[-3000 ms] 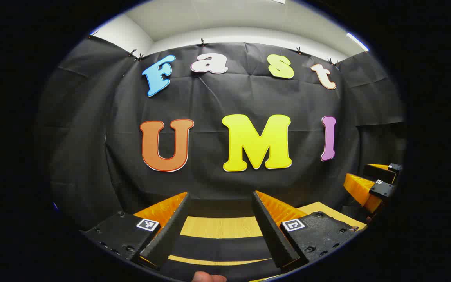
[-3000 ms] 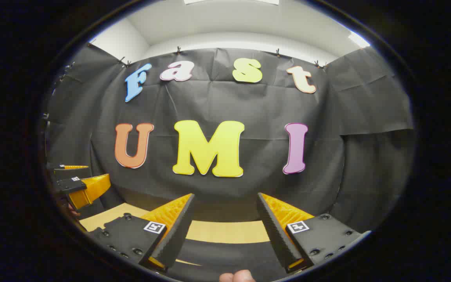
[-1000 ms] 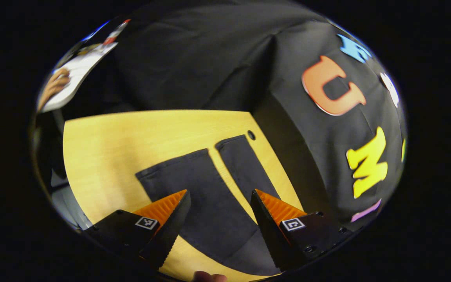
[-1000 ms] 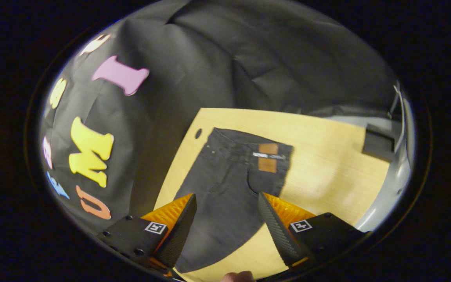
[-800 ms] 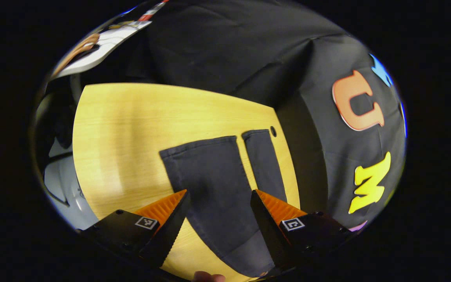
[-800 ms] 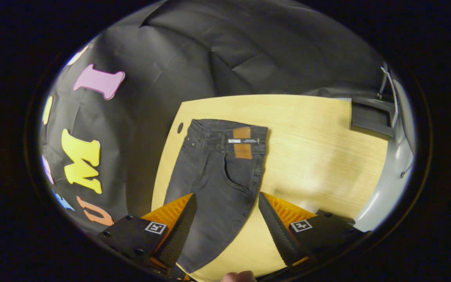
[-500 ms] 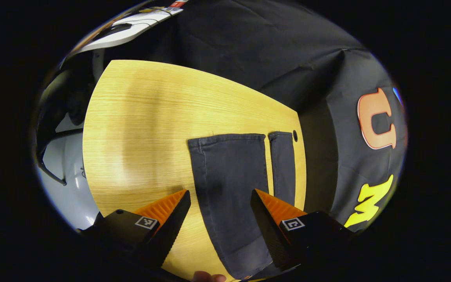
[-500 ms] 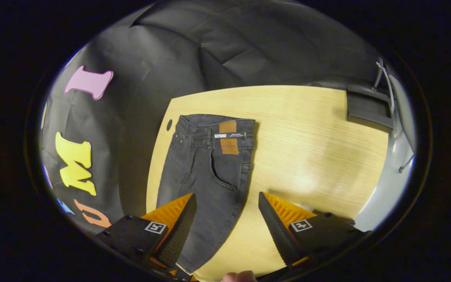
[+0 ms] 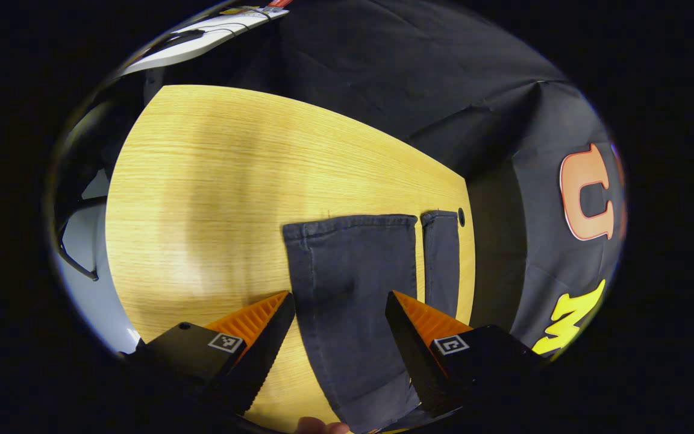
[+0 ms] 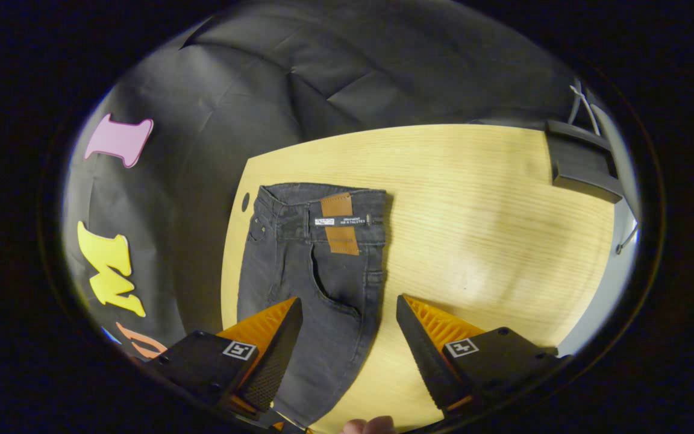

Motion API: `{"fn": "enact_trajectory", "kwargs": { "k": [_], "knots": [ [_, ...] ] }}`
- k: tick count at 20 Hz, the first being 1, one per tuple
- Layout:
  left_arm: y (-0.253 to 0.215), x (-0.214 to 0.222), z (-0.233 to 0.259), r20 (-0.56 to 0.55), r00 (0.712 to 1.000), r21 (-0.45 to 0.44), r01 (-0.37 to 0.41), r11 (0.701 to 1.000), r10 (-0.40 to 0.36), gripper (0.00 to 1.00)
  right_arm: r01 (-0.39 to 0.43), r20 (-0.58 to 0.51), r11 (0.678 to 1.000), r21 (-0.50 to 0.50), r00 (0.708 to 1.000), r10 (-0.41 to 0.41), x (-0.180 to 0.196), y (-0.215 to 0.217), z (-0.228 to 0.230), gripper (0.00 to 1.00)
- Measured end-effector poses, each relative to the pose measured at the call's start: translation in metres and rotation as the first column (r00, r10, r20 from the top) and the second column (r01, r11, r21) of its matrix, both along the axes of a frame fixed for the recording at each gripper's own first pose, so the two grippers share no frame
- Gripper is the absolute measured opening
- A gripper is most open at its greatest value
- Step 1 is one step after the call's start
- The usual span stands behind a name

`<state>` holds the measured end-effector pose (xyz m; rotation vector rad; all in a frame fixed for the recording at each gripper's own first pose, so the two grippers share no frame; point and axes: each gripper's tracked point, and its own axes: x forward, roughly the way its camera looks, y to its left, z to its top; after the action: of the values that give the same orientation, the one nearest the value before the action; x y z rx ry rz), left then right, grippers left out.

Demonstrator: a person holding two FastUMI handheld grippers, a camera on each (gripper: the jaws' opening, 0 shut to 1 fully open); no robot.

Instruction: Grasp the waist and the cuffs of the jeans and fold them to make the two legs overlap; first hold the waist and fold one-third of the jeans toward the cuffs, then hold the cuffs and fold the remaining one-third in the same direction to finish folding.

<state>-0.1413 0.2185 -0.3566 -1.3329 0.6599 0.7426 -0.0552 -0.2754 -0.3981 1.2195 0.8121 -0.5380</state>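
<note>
The left gripper and the right gripper both hang with jaws spread wide, holding nothing. Beyond them, toward 12 o'clock, the jeans lie flat on the table, the cuffs farthest in the left gripper view, the waist farthest in the right gripper view.

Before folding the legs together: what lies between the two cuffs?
A bare strip of yellow wooden table separates the dark jeans' two cuffs in the left gripper view.
</note>
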Motion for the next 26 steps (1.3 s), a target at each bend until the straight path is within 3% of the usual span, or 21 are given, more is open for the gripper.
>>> {"fn": "enact_trajectory", "kwargs": {
  "k": [2, 3, 5, 9, 12, 13, 15, 19, 21, 24, 25, 26],
  "knots": [
    [0.001, 0.007, -0.001, 0.007, 1.000, 0.003, 0.003, 1.000, -0.003, 0.99, -0.012, -0.001, 1.000, -0.010, 1.000, 0.012, 0.008, 0.002, -0.001, 0.96],
    [0.001, 0.010, -0.001, 0.011, 1.000, 0.005, 0.004, 1.000, -0.004, 0.99, -0.019, -0.002, 1.000, -0.011, 1.000, 0.019, 0.013, 0.005, -0.002, 0.93],
    [0.000, 0.018, -0.001, 0.018, 1.000, 0.008, 0.013, 1.000, -0.013, 0.99, -0.038, -0.005, 0.999, -0.024, 0.999, 0.038, 0.020, 0.006, -0.003, 0.96],
    [-0.002, 0.041, -0.002, 0.034, 0.999, 0.019, 0.042, 0.999, -0.043, 0.98, -0.069, -0.022, 0.996, -0.058, 0.997, 0.068, 0.026, 0.007, -0.004, 0.93],
    [-0.005, 0.053, -0.012, 0.010, 0.996, 0.032, 0.084, 0.996, -0.084, 0.93, -0.092, -0.101, 0.990, -0.104, 0.991, 0.082, 0.021, 0.006, -0.011, 0.92],
    [-0.005, 0.057, -0.014, 0.003, 0.996, 0.034, 0.084, 0.996, -0.084, 0.75, -0.091, -0.129, 0.990, -0.112, 0.989, 0.076, 0.022, 0.003, -0.013, 0.81],
    [-0.006, 0.058, -0.015, -0.006, 0.996, 0.036, 0.092, 0.995, -0.092, 0.67, -0.060, -0.165, 0.993, -0.103, 0.985, 0.043, 0.023, 0.001, -0.015, 0.69],
    [-0.006, 0.051, -0.022, -0.044, 0.994, 0.027, 0.100, 0.995, -0.099, 0.54, -0.019, -0.199, 0.995, -0.094, 0.980, 0.000, 0.016, -0.005, -0.024, 0.23],
    [-0.006, 0.048, -0.024, -0.057, 0.993, 0.016, 0.101, 0.995, -0.100, 0.25, -0.033, -0.203, 0.996, -0.088, 0.979, 0.014, 0.015, -0.005, -0.026, 0.21],
    [-0.005, 0.043, -0.024, -0.081, 0.988, 0.010, 0.129, 0.992, -0.128, 0.10, -0.044, -0.232, 0.997, -0.062, 0.972, 0.028, 0.013, -0.006, -0.024, 0.03],
    [-0.004, 0.041, -0.024, -0.088, 0.986, 0.008, 0.144, 0.990, -0.142, 0.07, -0.054, -0.243, 0.996, -0.064, 0.969, 0.037, 0.011, -0.009, -0.023, 0.07],
    [-0.007, 0.040, -0.022, -0.097, 0.983, 0.004, 0.155, 0.988, -0.153, 0.07, -0.065, -0.251, 0.996, -0.064, 0.967, 0.047, 0.010, -0.010, -0.024, 0.05]
  ]
}}
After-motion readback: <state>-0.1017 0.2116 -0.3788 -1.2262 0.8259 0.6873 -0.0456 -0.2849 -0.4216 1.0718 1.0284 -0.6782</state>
